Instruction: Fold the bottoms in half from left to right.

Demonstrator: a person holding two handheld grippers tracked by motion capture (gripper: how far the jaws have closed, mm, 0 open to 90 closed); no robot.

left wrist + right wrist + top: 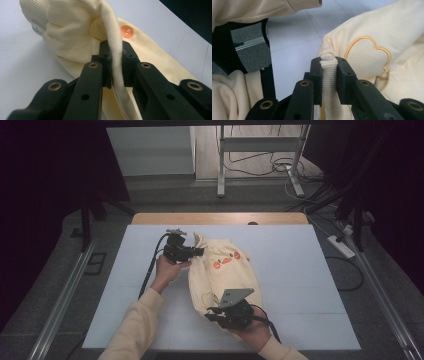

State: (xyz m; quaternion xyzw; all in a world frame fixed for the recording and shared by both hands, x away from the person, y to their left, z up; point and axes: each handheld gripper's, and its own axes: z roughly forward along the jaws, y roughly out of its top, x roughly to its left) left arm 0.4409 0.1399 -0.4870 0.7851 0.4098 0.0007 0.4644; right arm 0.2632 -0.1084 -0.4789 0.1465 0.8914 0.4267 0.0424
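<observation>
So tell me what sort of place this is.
Probably a lab or data-recording studio, not a home. A white-covered table sits between dark curtains, cables and a power strip lie on the floor, and a person holds a cream garment with two handheld grippers.

Left claw (199,252) and right claw (210,313) both clamped tight.

White tabletop sheet (300,285) covers most of the table; faint seam lines cross it. Strip of bare wooden table edge (220,218) shows along the far side. Grey floor beyond, with a metal stand (260,150) on two uprights and loose cables (265,165) coiled near its base. White power strip (341,246) lies on the floor at right. Aluminium rail (60,305) runs along the left, another rail (390,310) along the right.
</observation>
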